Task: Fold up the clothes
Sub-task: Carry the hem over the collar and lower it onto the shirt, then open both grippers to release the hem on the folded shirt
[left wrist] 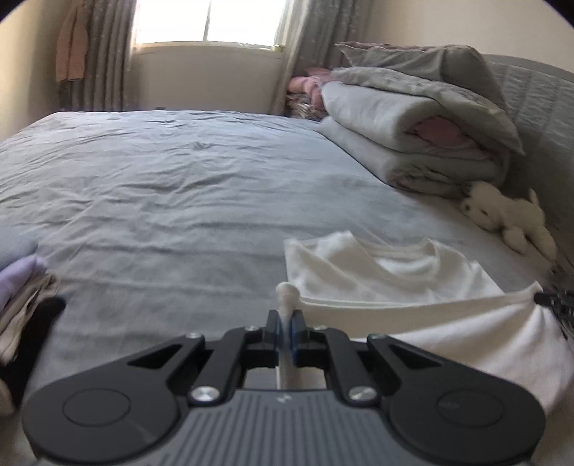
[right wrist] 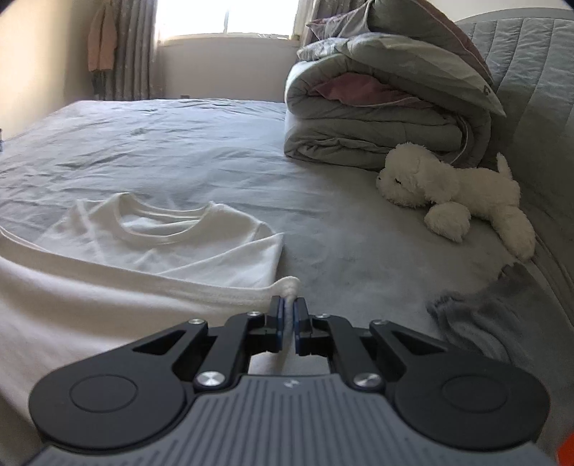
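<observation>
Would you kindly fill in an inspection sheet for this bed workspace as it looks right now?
Surface: bed sheet, grey, wrinkled.
Job's things: white T-shirt, neckline end flat on the sheet, near edge lifted by both grippers; folded clothes stack at left.
Clutter: plush dog; rolled duvet under a pillow; grey cloth.
Grippers: left gripper shut on the shirt's edge; right gripper likewise.
Cables: nothing seen.
Surroundings: bright window, curtains, hanging garment, quilted headboard.

A home bedroom: bed (left wrist: pixel 179 172), folded duvet (right wrist: pixel 376 132), curtained window (left wrist: pixel 208 21).
</observation>
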A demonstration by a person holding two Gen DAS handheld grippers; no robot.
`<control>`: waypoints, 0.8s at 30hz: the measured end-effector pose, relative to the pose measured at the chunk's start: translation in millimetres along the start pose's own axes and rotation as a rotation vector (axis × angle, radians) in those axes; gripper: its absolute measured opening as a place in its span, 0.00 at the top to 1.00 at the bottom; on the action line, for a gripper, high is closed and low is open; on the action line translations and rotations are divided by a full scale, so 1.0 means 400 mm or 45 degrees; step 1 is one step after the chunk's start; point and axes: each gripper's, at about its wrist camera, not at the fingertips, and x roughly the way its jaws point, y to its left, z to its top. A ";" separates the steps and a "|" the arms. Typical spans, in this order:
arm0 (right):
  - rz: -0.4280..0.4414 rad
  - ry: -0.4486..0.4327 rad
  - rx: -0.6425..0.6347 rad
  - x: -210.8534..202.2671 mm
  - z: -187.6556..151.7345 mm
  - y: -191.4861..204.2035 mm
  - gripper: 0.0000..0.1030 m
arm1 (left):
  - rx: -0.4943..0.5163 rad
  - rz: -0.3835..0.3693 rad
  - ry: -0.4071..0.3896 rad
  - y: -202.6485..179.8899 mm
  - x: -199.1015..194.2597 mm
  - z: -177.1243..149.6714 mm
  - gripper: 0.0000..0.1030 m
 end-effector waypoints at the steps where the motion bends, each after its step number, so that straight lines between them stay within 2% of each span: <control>1: -0.011 -0.002 -0.008 0.023 0.008 0.001 0.95 | -0.004 0.012 -0.008 -0.002 0.015 0.012 0.94; 12: -0.065 -0.028 -0.012 0.220 0.091 -0.005 0.95 | 0.054 0.171 -0.024 -0.029 0.215 0.117 0.94; 18: -0.140 -0.092 -0.061 0.277 0.115 0.006 0.96 | 0.078 0.271 -0.048 -0.033 0.230 0.135 0.93; 22: -0.194 -0.028 -0.143 0.331 0.095 0.036 0.95 | 0.094 0.338 -0.065 -0.036 0.240 0.148 0.88; 24: -0.228 -0.017 -0.182 0.335 0.092 0.042 0.85 | 0.102 0.372 -0.073 -0.038 0.245 0.154 0.88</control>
